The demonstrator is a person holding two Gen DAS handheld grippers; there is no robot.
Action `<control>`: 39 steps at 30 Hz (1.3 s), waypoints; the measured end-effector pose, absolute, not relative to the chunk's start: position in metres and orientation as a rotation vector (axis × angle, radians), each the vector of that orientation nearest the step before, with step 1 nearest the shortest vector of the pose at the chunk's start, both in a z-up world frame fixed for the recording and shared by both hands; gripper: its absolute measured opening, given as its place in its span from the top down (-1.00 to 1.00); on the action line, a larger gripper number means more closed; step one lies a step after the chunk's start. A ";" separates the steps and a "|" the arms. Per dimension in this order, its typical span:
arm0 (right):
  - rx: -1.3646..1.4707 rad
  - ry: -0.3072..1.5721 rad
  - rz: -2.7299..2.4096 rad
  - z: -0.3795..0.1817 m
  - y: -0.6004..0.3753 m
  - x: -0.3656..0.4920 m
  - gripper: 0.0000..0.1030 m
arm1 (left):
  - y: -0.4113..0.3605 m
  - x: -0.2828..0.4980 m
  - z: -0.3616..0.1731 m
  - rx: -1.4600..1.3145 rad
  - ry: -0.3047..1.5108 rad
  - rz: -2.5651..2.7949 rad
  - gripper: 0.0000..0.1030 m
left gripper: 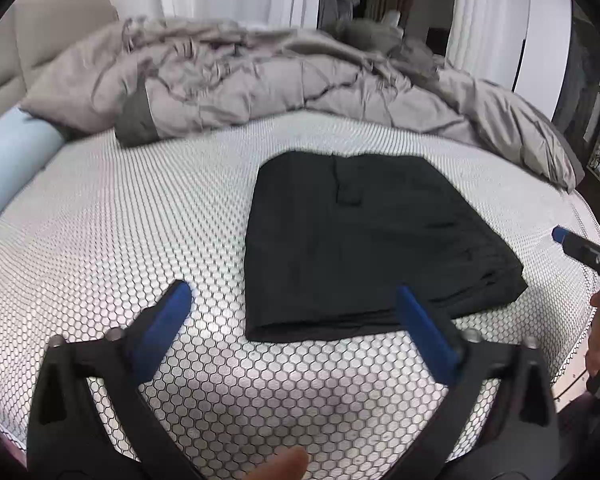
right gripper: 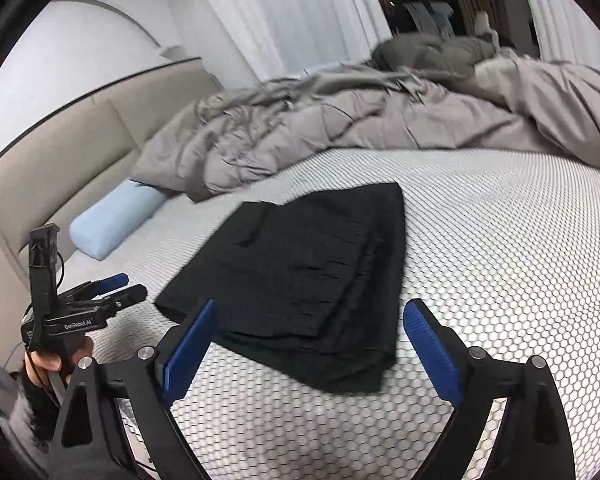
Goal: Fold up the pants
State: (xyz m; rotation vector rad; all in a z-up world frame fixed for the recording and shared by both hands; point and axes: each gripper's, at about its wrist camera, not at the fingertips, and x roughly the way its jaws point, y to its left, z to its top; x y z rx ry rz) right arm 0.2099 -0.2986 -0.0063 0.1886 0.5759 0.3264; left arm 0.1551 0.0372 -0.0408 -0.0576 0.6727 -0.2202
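Black pants (left gripper: 364, 240), folded flat

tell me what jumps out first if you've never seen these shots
The black folded pants lie as a neat dark block on the white honeycomb-patterned mattress. Behind them a rumpled grey duvet is heaped across the bed. Nearest the cameras, the blue-padded left gripper and right gripper stand open, holding nothing.

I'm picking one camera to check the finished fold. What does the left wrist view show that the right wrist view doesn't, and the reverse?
Only the left wrist view shows the pants' top face square-on, with just the right gripper's tip at its right edge. Only the right wrist view shows the stacked layer edges and the whole left gripper in a hand. Both show the folded black pants lying free on the honeycomb mattress, the grey duvet, the blue pillow, and open, empty grippers.
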 end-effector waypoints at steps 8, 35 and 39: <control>0.144 0.417 0.347 -0.003 -0.284 0.173 -1.00 | 0.024 0.115 -0.026 -0.048 0.554 -0.206 -0.98; 0.097 0.370 0.346 -0.005 -0.276 0.162 -1.00 | 0.010 0.084 -0.017 -0.022 0.434 -0.251 -0.98; 0.097 0.372 0.347 -0.005 -0.276 0.161 -1.00 | 0.011 0.088 -0.019 -0.031 0.442 -0.249 -0.98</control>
